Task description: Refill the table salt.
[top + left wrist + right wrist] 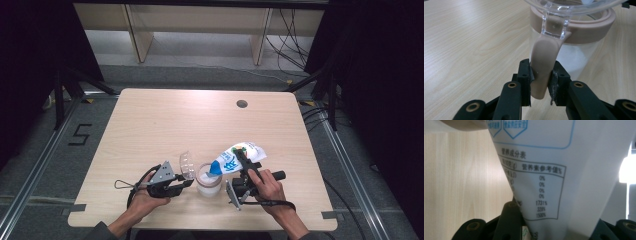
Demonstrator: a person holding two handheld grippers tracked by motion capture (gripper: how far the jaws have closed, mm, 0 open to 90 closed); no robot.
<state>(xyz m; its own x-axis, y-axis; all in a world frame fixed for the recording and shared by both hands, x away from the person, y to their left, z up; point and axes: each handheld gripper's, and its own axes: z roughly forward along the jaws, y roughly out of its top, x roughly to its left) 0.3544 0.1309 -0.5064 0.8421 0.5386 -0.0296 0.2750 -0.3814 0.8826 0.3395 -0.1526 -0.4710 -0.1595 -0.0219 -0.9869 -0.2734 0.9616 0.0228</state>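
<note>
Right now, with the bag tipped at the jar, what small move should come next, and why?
Probably tip the bag slightly steeper. The right gripper holds it with its blue end over the jar, while the left gripper clamps the jar's tab, lid open, steadying it.

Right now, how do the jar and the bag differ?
The jar stands upright on the table, while the bag is tilted over it. The jar is clear and stiff; the bag is white, printed and soft. Each is held by a gripper, left and right.
</note>
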